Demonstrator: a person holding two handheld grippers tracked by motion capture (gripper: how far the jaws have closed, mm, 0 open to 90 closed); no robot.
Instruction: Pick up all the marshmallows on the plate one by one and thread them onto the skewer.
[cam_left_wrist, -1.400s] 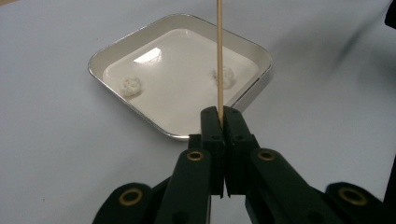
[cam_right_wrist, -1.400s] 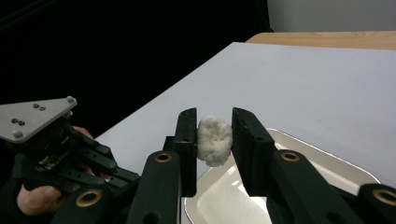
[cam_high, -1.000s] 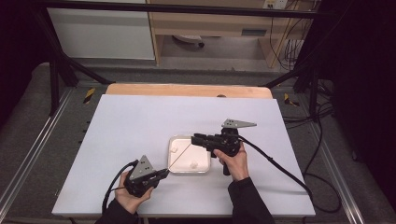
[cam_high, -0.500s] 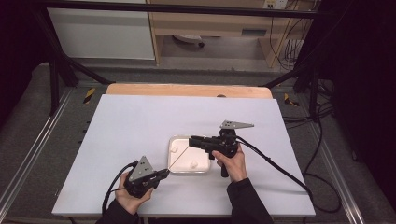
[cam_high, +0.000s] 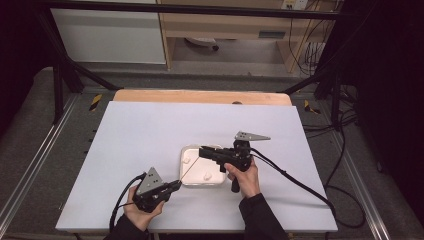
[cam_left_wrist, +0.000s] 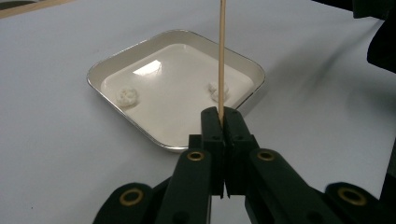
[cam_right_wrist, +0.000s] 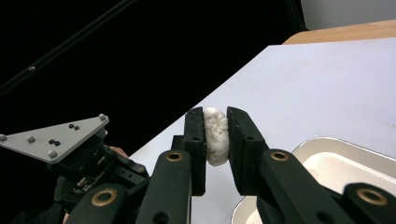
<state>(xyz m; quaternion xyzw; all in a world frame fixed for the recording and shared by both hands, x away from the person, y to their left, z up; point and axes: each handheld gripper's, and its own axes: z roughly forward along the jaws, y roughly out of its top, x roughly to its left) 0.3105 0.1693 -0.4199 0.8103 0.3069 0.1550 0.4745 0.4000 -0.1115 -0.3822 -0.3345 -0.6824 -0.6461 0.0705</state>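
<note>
Here the left gripper (cam_high: 172, 186) is sitting at about seven o'clock on the white table (cam_high: 150, 130), held in the person's left hand (cam_high: 142, 212). Its jaws are clamping fully together on the base of a thin wooden skewer (cam_left_wrist: 222, 56), which is pointing away toward one o'clock, out over the white square tray (cam_left_wrist: 177, 144). In the left gripper view two small white puffy pieces are lying in that tray: one (cam_left_wrist: 127, 95) toward its nine o'clock side, the other (cam_left_wrist: 217, 91) just behind the skewer, possibly touching it, though the view is not making that clear.

The right gripper (cam_high: 202, 150) is hovering over the tray's one o'clock corner, gripped by the right hand (cam_high: 243, 175) and pointing toward nine o'clock. Its jaws have just been closing and are standing only a little apart, squeezing a white fluffy piece (cam_right_wrist: 215, 135) between the pads, lifted clear of the tray (cam_right_wrist: 322, 149). The skewer's far end is lying close to this gripper's tips.
</note>
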